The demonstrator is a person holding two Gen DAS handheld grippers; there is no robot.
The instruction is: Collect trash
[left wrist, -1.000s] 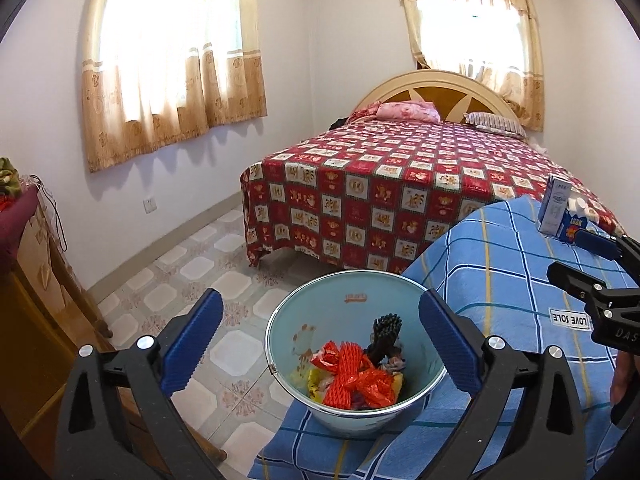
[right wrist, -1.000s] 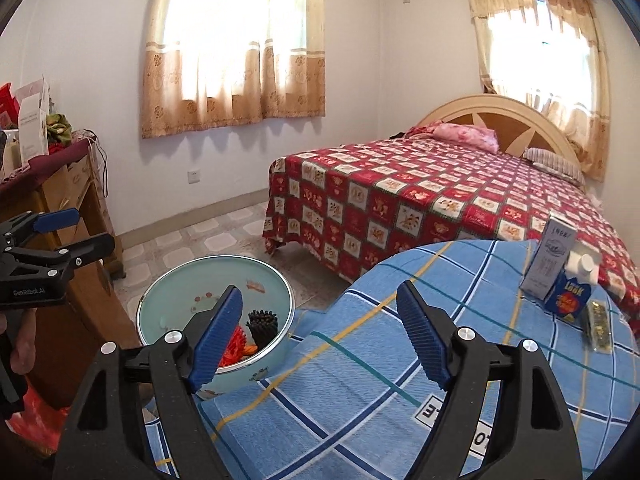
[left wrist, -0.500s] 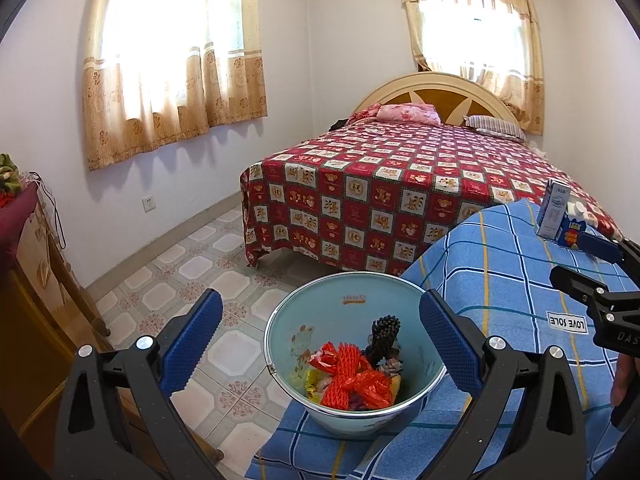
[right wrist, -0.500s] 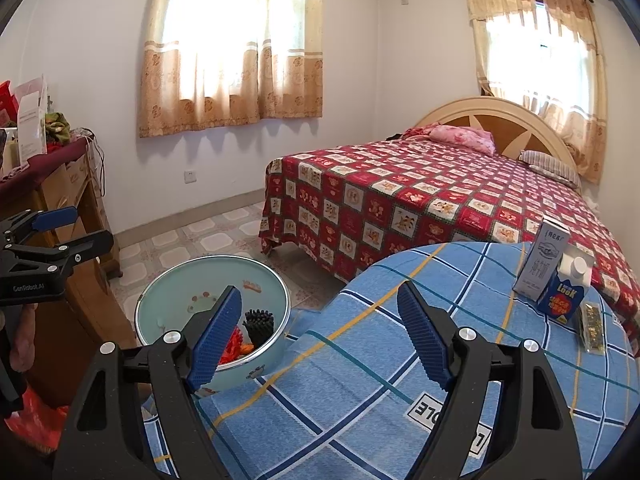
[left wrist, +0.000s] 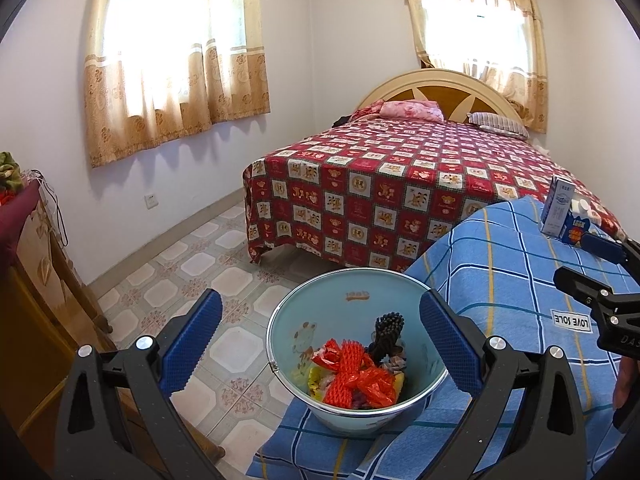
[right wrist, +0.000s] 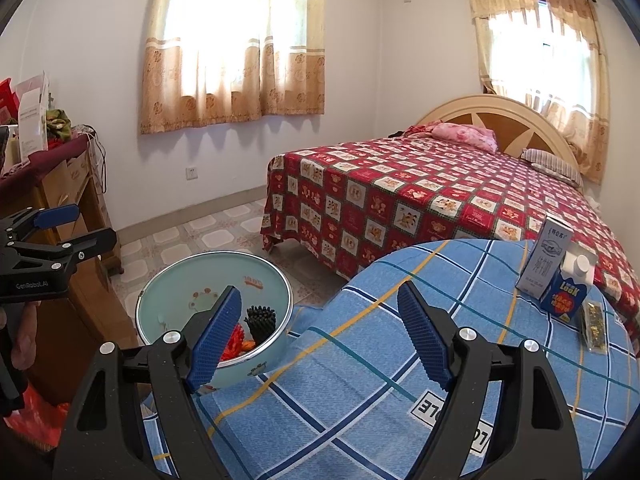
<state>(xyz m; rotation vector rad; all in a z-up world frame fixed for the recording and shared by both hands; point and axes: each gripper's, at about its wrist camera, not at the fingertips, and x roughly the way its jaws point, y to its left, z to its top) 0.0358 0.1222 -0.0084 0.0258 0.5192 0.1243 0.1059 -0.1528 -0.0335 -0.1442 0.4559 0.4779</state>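
Trash still uncollected, a grey carton (right wrist: 544, 258), a blue carton (right wrist: 568, 292) and a gold wrapper (right wrist: 593, 322), is seen at three o'clock on the blue cloth (right wrist: 360, 360). Both the left gripper (left wrist: 320, 344) and right gripper (right wrist: 320, 336) are spread wide and empty. The upright cartons could be toppled by a careless reach, or the bucket (left wrist: 344, 292) at the edge nudged off.

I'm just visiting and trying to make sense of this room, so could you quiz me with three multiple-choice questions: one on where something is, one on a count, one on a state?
1. Where does the bucket sit?
A. on the blue checked cloth's edge
B. on the red bed
C. on the wooden dresser

2. How many cartons stand on the blue checked cloth?
A. none
B. two
C. five

3. How are the right gripper fingers?
A. clamped on a carton
B. open, holding nothing
C. shut tight

Answers: 1 A, cloth lies under it. 2 B, grey-white carton beside blue carton. 3 B, only cloth shows between them.
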